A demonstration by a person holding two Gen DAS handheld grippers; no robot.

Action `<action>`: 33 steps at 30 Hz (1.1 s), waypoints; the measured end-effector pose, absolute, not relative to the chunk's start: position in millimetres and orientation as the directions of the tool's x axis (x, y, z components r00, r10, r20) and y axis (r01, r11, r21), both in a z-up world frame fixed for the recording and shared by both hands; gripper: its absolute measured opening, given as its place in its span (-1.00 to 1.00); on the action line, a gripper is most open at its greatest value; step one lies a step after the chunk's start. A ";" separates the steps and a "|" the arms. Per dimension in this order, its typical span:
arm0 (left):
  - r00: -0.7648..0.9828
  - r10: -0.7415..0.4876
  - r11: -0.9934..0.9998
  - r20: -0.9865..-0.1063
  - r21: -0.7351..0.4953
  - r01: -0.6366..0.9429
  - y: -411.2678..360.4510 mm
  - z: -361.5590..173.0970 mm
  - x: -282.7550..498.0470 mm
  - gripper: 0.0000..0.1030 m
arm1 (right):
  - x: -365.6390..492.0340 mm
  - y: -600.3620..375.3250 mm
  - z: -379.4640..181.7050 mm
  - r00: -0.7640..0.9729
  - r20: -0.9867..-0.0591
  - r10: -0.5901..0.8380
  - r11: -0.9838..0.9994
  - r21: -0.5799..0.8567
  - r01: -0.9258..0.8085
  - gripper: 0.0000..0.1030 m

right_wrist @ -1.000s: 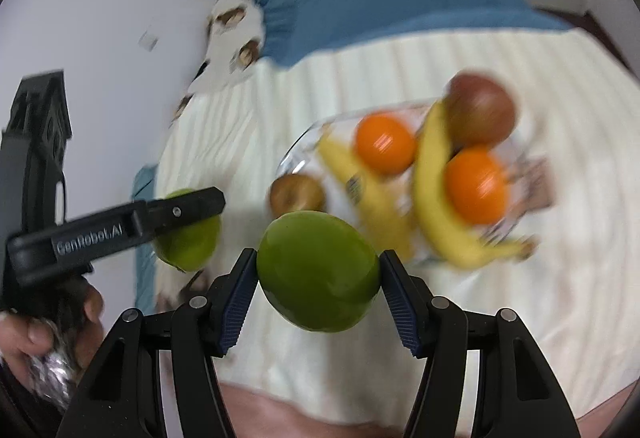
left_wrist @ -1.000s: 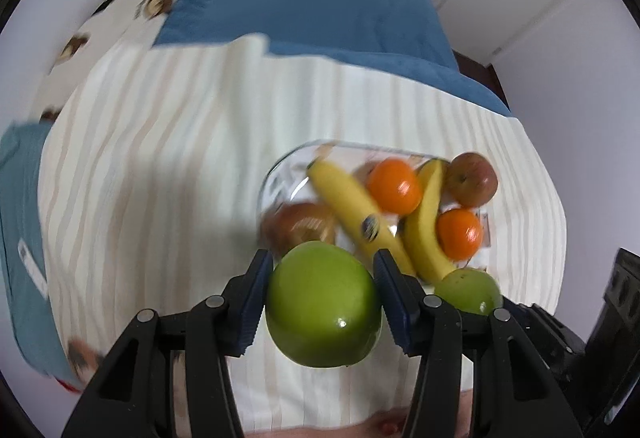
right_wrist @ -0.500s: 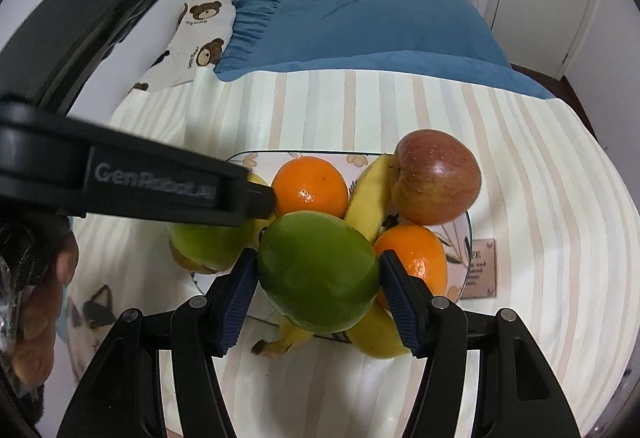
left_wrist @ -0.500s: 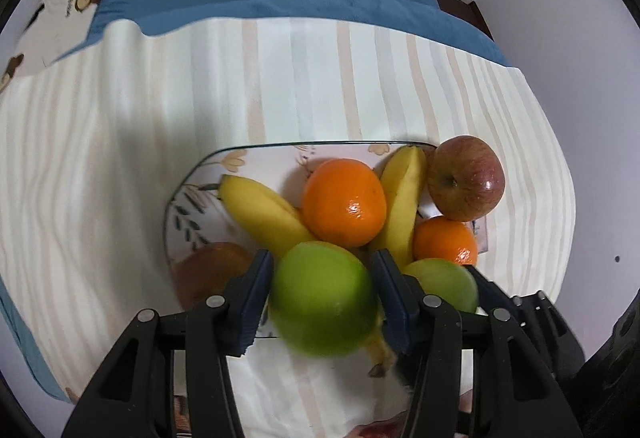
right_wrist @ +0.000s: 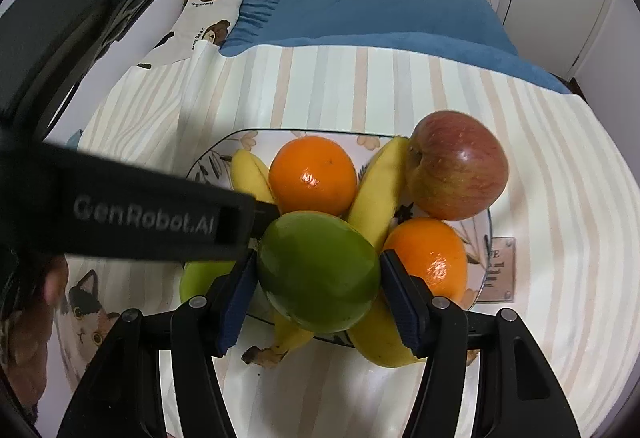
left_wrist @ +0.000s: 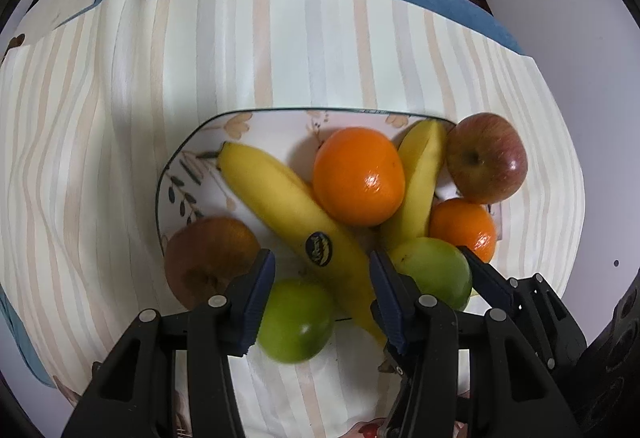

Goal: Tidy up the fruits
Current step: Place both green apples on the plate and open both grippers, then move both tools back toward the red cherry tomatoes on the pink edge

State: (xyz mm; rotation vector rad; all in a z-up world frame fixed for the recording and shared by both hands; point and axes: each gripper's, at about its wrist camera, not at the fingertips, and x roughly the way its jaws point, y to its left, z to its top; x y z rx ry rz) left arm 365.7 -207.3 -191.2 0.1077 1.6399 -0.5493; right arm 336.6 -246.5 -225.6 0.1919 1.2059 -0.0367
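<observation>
green is what fills my right-wrist view: a green apple (right_wrist: 318, 272) sits clamped between the blue pads of my right gripper (right_wrist: 318, 280), low in the centre of the frame, hanging just over the near edge of the plate (right_wrist: 486, 238). my left gripper (left_wrist: 322, 296) looks released. in the left-wrist view its pads stand apart, and the second green apple (left_wrist: 295, 320) lies at the plate's near rim, low centre of the frame. its left side is close against the left pad, and a clear gap shows at the right pad. the fruit is slightly blurred, so i cannot tell whether the left pad touches it.

the plate rests on a striped cloth (left_wrist: 280, 58) spread over a bed with a blue blanket (right_wrist: 360, 10). on the plate, a long banana (left_wrist: 296, 226) with a dark sticker runs diagonally from upper left to lower right. a large orange (left_wrist: 358, 176) sits right of it, touching a second banana (left_wrist: 418, 182). a red apple (left_wrist: 486, 158) sits at the plate's right edge, with a smaller orange (left_wrist: 464, 228) just below it. a brownish fruit (left_wrist: 210, 258) sits at the lower left of the plate, blurred.

in the right-wrist view the left gripper's black arm crosses the left of the frame, and a hand (right_wrist: 28, 302) shows at the lower left.
</observation>
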 end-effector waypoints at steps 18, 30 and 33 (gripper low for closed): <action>0.025 -0.156 0.907 -0.987 -0.133 0.399 -169.8 -160.1 347.4 0.31 | 333.6 -257.4 -220.4 0.351 -0.930 0.114 0.959 0.195 0.206 0.50; 0.194 -0.112 0.940 -0.975 -0.041 0.338 -136.1 -142.1 316.2 0.97 | 305.1 -272.2 -190.1 0.354 -0.934 -0.049 0.960 0.054 0.275 0.95; 0.236 -0.091 0.942 -0.968 -0.007 0.337 -133.3 -137.7 304.7 0.97 | 296.6 -273.9 -183.3 0.355 -0.930 -0.091 0.956 0.018 0.292 0.96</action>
